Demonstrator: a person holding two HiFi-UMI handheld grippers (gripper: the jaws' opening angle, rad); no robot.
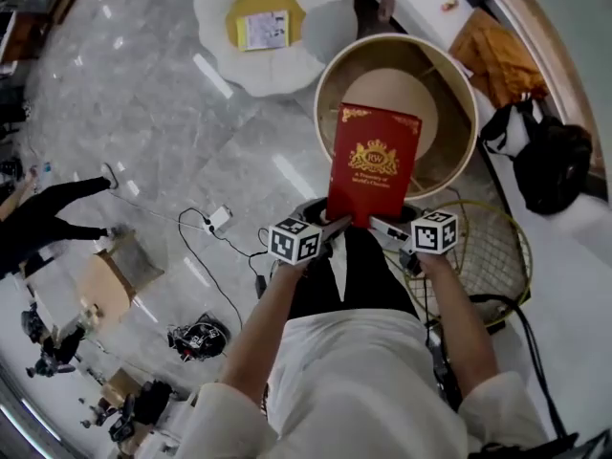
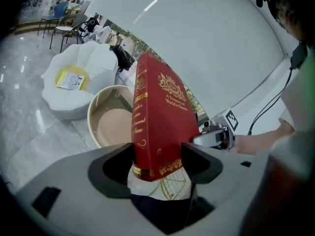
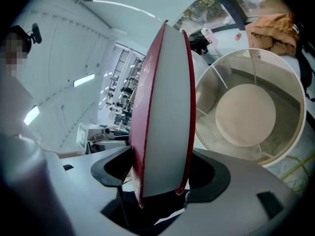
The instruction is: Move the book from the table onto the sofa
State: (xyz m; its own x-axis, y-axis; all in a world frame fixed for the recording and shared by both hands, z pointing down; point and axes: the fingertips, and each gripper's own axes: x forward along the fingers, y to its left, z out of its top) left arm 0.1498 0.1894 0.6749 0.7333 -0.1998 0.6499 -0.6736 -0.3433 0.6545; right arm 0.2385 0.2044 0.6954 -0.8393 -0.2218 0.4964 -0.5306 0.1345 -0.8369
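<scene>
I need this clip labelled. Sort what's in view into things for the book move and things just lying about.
For the job: red book, left tongs and right tongs both clamped on it, round table, white seat (likely the sofa).
Lying about: black bag, orange cloth, wire basket, white plug.

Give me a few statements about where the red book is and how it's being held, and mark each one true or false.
1. The left gripper and the right gripper are both clamped on the red book. True.
2. The red book lies flat on the round table. False: it is held upright in the air, clear of the table.
3. The red book is closed. True.
4. The red book is already on the white sofa. False: the sofa holds a yellow cushion with a printed sheet on it, not the red book.
</scene>
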